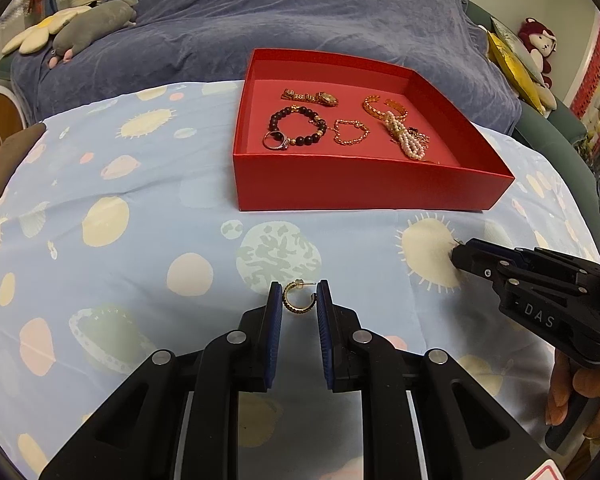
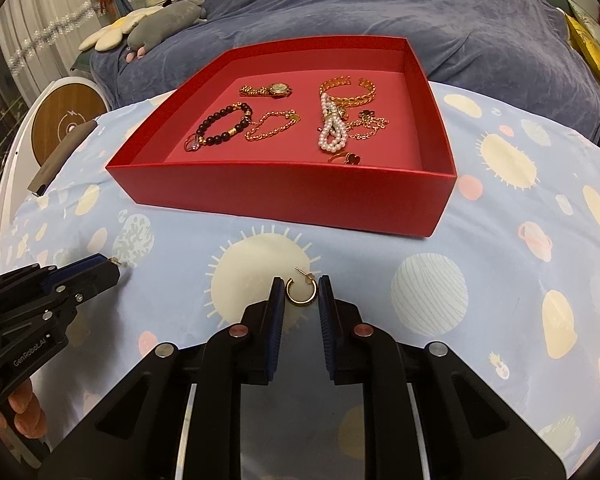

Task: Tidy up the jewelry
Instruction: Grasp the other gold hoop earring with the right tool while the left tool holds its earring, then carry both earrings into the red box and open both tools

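Observation:
A red box [image 1: 364, 184] [image 2: 284, 196] sits on the patterned blue cloth and holds a gold watch [image 1: 310, 97], a dark bead bracelet [image 1: 298, 125], gold chains [image 1: 351, 132], a pearl strand [image 1: 404, 138] and rings. My left gripper [image 1: 299, 296] is open, its fingers on either side of a gold hoop earring [image 1: 296, 300] lying on the cloth. My right gripper [image 2: 301, 292] is open around a second gold hoop earring [image 2: 301, 291] on the cloth. Each gripper shows in the other's view, the right [image 1: 460, 254] and the left [image 2: 108, 268].
A blue-grey blanket [image 1: 300, 20] lies behind the box, with plush toys [image 1: 96, 26] at the far left and a red doll [image 1: 538, 46] at the far right. A round wooden-topped device [image 2: 66, 120] stands at the cloth's left edge.

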